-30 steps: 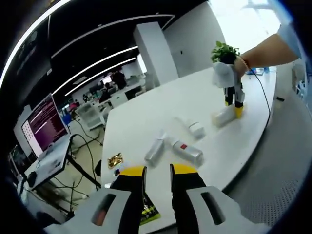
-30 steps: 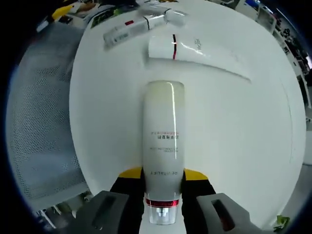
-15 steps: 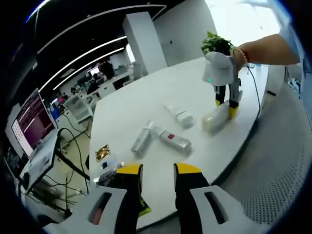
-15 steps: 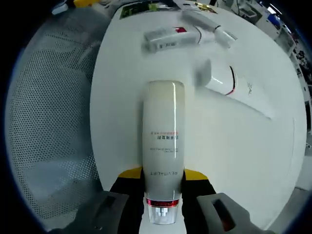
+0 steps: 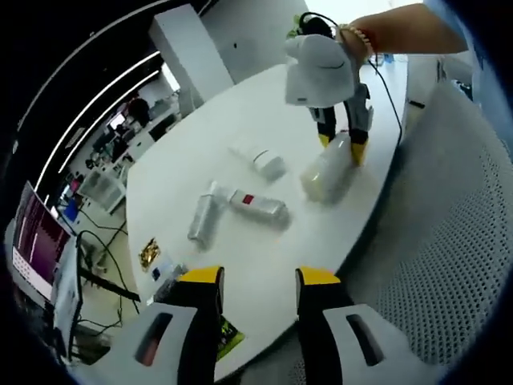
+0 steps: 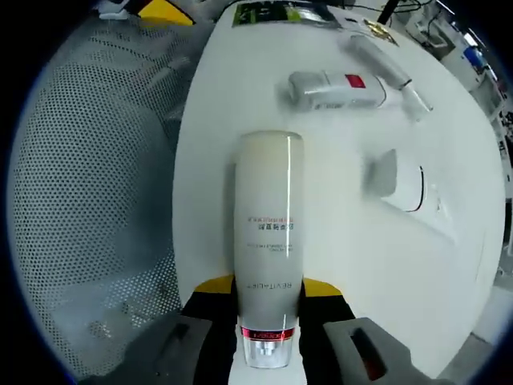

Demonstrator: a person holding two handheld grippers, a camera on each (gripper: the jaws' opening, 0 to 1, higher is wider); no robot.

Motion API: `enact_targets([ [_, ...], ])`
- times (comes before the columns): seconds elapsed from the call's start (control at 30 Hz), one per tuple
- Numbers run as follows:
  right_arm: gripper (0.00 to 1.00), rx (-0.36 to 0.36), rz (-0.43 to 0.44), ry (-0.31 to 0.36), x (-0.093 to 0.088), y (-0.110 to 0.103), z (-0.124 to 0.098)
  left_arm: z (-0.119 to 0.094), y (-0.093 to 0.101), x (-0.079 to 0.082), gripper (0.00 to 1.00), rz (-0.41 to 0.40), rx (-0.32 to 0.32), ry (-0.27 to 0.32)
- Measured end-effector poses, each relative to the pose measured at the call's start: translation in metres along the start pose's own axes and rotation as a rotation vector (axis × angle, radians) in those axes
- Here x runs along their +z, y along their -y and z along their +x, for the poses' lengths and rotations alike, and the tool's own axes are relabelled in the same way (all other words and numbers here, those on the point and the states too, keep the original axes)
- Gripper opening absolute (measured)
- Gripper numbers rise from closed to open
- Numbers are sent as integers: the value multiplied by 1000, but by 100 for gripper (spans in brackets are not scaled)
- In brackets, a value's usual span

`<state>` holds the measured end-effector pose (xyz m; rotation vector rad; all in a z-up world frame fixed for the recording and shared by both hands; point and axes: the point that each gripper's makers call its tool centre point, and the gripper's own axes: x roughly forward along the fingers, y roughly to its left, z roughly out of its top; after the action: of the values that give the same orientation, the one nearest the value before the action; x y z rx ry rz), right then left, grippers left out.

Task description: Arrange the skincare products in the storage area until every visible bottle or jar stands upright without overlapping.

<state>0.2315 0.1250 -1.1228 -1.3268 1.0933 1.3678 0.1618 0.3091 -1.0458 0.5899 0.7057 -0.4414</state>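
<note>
My right gripper (image 6: 268, 290) is shut on the neck end of a long cream bottle (image 6: 268, 241), which points out over the white table (image 6: 240, 120) near its edge. In the left gripper view the same cream bottle (image 5: 327, 171) lies slanted under the right gripper (image 5: 345, 138). On the table lie a bottle with a red label (image 5: 258, 207), a slim silver bottle (image 5: 202, 223) and a white tube (image 5: 260, 163). They appear again as the red-label bottle (image 6: 337, 87), the slim bottle (image 6: 381, 60) and the tube (image 6: 409, 188). My left gripper (image 5: 259, 281) hangs open off the table's near edge.
A gold packet (image 5: 148, 253) and a green-black packet (image 6: 284, 12) lie near the table's rim. Grey dotted floor (image 5: 449, 265) lies beside the table. A person's arm (image 5: 393, 24) reaches down to the right gripper. Desks and a monitor (image 5: 32, 249) stand beyond.
The right gripper has kept its hold and swung the cream bottle closer to the table's edge. The left gripper's view has drawn back and tilted; its jaws stay open.
</note>
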Motion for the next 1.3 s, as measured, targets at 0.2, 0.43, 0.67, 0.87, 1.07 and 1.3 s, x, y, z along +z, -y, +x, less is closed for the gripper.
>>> enact_targets([
  [0.2, 22, 0, -51, -3, 12, -7, 1, 8, 11, 9, 34, 69, -118, 8],
  [0.43, 23, -1, -94, -3, 20, -12, 1, 40, 35, 23, 35, 23, -328, -91],
  [0.67, 23, -1, -89, -3, 22, -13, 1, 66, 64, 33, 36, -210, -509, -165],
  [0.87, 23, -1, -90, 18, 23, -15, 1, 85, 72, 42, 33, -207, -516, -24],
  [1.07, 23, 3, -93, 66, 29, -18, 0, 83, 77, 48, 29, -123, -507, 1],
  [1.3, 23, 8, -101, 132, 32, -20, 0, 85, 78, 44, 28, -47, -501, 2],
])
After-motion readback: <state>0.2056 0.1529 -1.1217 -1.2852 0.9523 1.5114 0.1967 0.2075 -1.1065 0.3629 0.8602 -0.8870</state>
